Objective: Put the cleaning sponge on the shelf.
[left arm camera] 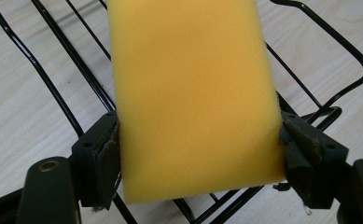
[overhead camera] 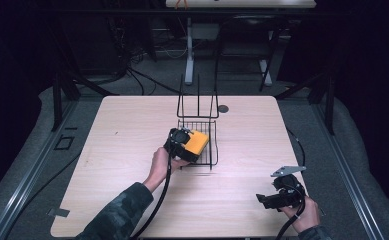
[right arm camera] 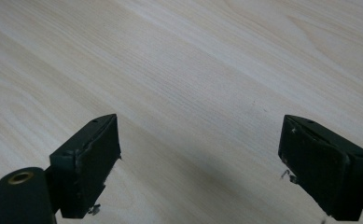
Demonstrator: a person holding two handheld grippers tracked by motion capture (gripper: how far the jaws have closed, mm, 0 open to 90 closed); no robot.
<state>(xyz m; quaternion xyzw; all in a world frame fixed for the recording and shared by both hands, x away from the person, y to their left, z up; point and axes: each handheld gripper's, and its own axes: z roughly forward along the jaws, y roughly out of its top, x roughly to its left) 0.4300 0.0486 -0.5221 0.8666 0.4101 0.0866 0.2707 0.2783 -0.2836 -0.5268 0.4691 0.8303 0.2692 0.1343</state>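
Left tool point(left arm camera: 198, 154) grips a yellow rectangular foam sponge point(left arm camera: 193, 93) over a black wire rack point(overhead camera: 198, 131).
Soft foam may snag the wires; right tool point(right arm camera: 200, 168) gapes wide, idle over the desk point(overhead camera: 132, 130).

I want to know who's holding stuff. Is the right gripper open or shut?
Open. The right gripper has its jaws wide apart over the bare table, nothing between them.

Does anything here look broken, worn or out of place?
Slightly: the pads on the right gripper look frayed, with bits peeling at their edges. Otherwise the left gripper squarely holds the yellow sponge over the wire rack.
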